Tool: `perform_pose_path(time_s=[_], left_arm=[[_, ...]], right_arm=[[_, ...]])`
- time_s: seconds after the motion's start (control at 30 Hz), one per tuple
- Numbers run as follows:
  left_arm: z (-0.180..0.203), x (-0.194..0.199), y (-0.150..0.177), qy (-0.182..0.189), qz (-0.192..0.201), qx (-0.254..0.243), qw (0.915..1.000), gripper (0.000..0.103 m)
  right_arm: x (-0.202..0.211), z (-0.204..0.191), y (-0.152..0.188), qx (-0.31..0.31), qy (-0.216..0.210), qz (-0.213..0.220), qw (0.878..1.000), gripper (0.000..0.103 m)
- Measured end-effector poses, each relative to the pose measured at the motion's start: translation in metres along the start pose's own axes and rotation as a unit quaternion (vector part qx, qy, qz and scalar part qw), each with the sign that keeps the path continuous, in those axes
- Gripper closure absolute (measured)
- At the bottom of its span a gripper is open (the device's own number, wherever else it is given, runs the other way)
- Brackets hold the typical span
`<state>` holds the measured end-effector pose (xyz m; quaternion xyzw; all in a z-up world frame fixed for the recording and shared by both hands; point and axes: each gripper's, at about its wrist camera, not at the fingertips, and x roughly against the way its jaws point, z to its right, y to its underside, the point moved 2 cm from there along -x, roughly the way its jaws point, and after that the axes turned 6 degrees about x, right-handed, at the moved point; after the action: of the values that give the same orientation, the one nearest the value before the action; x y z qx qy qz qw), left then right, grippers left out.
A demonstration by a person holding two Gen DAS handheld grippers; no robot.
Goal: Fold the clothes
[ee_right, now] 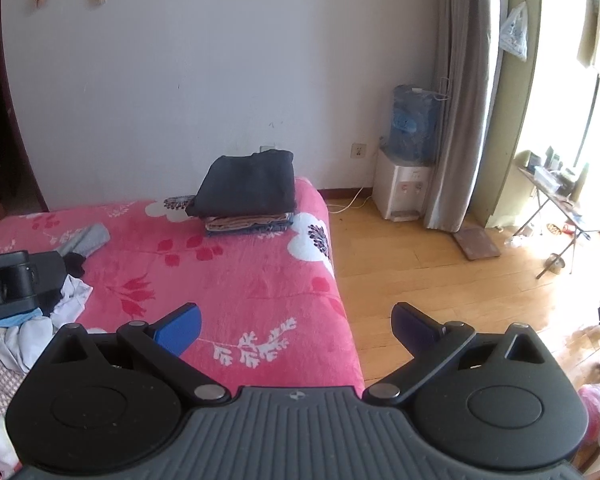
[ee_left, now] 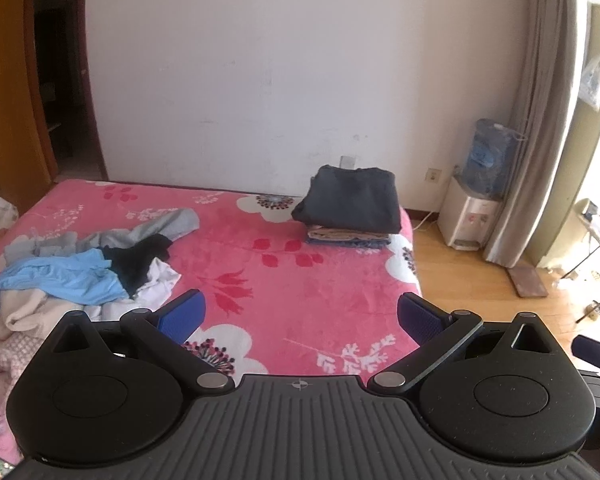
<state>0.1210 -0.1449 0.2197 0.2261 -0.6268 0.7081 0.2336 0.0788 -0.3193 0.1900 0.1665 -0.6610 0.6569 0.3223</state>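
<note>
Right wrist view: letters "AI" on left gripper, beside bed; both grippers spread wide, empty, right gripper.

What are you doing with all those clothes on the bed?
A person is folding clothes with a gripper in each hand. Right now the left gripper and the right gripper are both open and hold nothing, above the pink bed. A neat stack of folded clothes sits at the far corner. A messy pile of clothes on the left side is not folded yet.
</note>
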Motion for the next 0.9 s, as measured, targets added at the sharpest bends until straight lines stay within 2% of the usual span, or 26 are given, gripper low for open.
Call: perform_pose_path(time_s=[0.33,0.9], left_arm=[[0.005,0.004,0.008,-0.009,-0.005,-0.019,0.9998,0.0],[0.007,0.012,0.009,-0.022,0.02,-0.019,0.9994,0.0]], right_arm=[[0.01,-0.005,-0.001,0.033,0.022,0.012,0.999,0.0],[0.012,-0.005,-0.002,0.03,0.03,0.02,0.999,0.0]])
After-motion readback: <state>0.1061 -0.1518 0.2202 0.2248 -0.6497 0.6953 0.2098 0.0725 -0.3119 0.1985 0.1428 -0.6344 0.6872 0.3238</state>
